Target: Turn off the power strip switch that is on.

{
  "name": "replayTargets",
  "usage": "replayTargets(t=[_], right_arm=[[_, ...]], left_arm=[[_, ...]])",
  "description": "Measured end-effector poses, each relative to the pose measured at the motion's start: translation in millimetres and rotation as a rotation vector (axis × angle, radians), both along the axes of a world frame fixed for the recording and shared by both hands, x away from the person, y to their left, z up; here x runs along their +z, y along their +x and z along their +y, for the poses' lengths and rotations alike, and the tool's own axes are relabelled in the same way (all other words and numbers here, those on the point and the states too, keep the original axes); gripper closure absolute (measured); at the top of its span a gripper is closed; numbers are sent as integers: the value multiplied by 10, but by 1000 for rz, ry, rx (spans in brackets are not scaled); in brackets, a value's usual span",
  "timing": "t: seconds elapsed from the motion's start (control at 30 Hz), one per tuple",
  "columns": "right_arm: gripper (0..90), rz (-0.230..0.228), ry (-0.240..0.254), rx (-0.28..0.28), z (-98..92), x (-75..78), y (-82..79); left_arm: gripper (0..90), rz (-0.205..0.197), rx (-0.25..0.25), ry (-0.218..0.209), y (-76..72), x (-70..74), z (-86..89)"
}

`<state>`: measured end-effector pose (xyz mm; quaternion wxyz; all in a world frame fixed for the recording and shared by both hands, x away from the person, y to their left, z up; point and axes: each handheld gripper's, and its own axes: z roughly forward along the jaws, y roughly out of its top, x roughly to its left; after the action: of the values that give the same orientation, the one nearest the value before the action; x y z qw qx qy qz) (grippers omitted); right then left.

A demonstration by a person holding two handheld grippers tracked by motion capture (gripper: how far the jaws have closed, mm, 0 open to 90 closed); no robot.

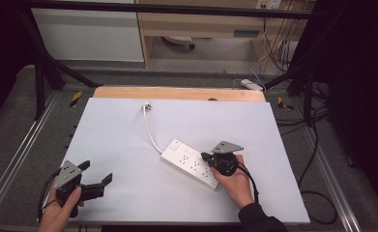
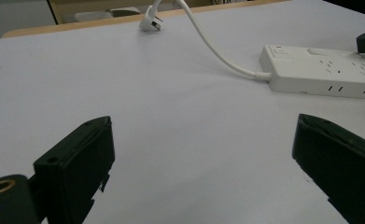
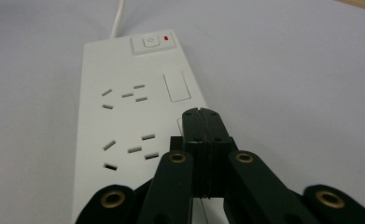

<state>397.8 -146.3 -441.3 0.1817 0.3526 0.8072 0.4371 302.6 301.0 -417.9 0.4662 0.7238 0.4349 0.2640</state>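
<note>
A white power strip (image 1: pixel 189 162) lies slantwise at the middle right of the pale table sheet (image 1: pixel 128 140). Its white cord (image 1: pixel 150 133) runs back to a loose plug (image 1: pixel 147 105) near the far edge. My right gripper (image 1: pixel 205 156) is shut, its jaws pressed together with nothing between them. In the right gripper view its tips (image 3: pixel 202 114) hover over the power strip (image 3: pixel 129 116), right of the sockets and below the switch (image 3: pixel 152 43). My left gripper (image 1: pixel 97 172) stands open at the front left. In the left gripper view, bare sheet lies between the left gripper's (image 2: pixel 203 126) jaws, with the power strip (image 2: pixel 320 72) and plug (image 2: pixel 150 23) beyond.
A wooden table edge (image 1: pixel 177 93) shows behind the sheet. Metal rails (image 1: pixel 22 145) run along both sides. Another white strip (image 1: pixel 252 84) and black cables (image 1: pixel 317 188) lie on the floor at the right. A cabinet (image 1: pixel 196 24) stands beyond.
</note>
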Motion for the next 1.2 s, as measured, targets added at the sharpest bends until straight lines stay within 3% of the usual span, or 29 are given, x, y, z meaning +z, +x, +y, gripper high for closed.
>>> replayTargets(t=[1.2], right_arm=[[900,-26,-16,5,35,-38,-3]], left_arm=[[57,4,-1,2,0,-2,-6]])
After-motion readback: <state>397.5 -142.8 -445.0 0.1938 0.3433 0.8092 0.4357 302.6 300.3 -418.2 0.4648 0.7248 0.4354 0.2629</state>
